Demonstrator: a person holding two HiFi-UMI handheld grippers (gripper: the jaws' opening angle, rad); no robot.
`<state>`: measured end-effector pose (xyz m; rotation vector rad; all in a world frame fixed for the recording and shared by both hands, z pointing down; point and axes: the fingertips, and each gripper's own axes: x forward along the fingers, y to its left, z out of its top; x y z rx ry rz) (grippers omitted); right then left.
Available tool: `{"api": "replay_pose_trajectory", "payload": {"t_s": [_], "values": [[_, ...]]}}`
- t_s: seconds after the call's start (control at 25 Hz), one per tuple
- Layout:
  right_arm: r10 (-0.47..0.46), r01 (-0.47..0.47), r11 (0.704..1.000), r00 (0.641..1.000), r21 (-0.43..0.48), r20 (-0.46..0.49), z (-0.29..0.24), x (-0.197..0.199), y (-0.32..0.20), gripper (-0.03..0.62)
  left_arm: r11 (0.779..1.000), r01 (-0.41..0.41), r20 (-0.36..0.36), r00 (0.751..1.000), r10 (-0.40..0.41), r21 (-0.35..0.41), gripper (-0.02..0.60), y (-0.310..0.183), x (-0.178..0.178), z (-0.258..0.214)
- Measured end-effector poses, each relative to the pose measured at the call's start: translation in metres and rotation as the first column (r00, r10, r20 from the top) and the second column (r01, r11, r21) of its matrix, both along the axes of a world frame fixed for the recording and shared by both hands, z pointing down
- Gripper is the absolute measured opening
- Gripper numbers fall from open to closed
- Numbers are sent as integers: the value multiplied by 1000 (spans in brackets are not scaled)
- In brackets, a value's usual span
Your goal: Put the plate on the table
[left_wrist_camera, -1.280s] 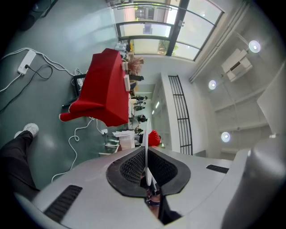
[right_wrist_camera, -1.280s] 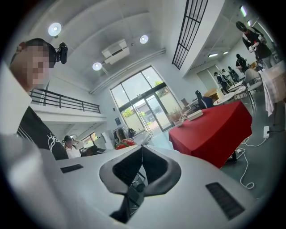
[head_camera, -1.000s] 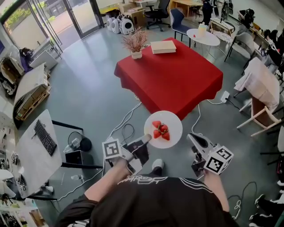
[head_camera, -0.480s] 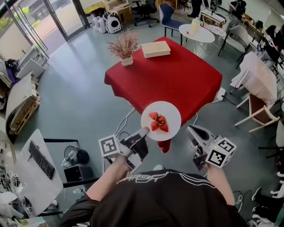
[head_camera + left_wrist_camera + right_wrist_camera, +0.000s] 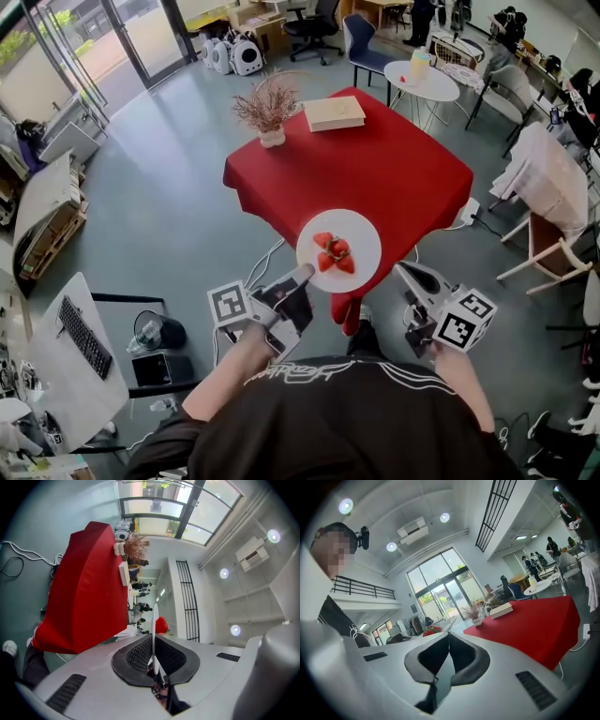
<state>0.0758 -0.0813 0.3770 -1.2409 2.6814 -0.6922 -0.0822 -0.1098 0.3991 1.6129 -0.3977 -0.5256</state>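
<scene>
A white plate with strawberries is held level in the air, just over the near corner of the red-clothed table. My left gripper is shut on the plate's near-left rim. In the left gripper view the plate shows edge-on as a thin white line between the black pads, with a strawberry beyond. My right gripper hangs to the right of the plate, shut and holding nothing; its view shows the jaw tips meeting and the table ahead.
On the table's far side lie a closed book and a small vase of dried flowers. A round white table and chairs stand behind it. Cables trail on the floor near the table. A desk with a keyboard is at the left.
The person has stepped toward the red table; the plate, still in the left gripper, now overlaps the table's near corner. The right gripper has kept its place beside it.
</scene>
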Motion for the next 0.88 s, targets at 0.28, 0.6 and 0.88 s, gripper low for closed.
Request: {"api": "replay_pose_trajectory", "payload": {"t_s": [0.28, 0.6, 0.88], "values": [[-44, 44, 999, 999, 13, 23, 0, 10, -41, 8, 999, 38, 9, 999, -38, 8, 18, -33, 12, -2], [-78, 78, 997, 996, -3, 38, 2, 29, -100, 8, 997, 75, 18, 997, -75, -13, 18, -82, 31, 2], [-96, 98, 994, 994, -37, 51, 11, 48, -150, 8, 994, 107, 27, 994, -106, -32, 18, -125, 46, 8]]}}
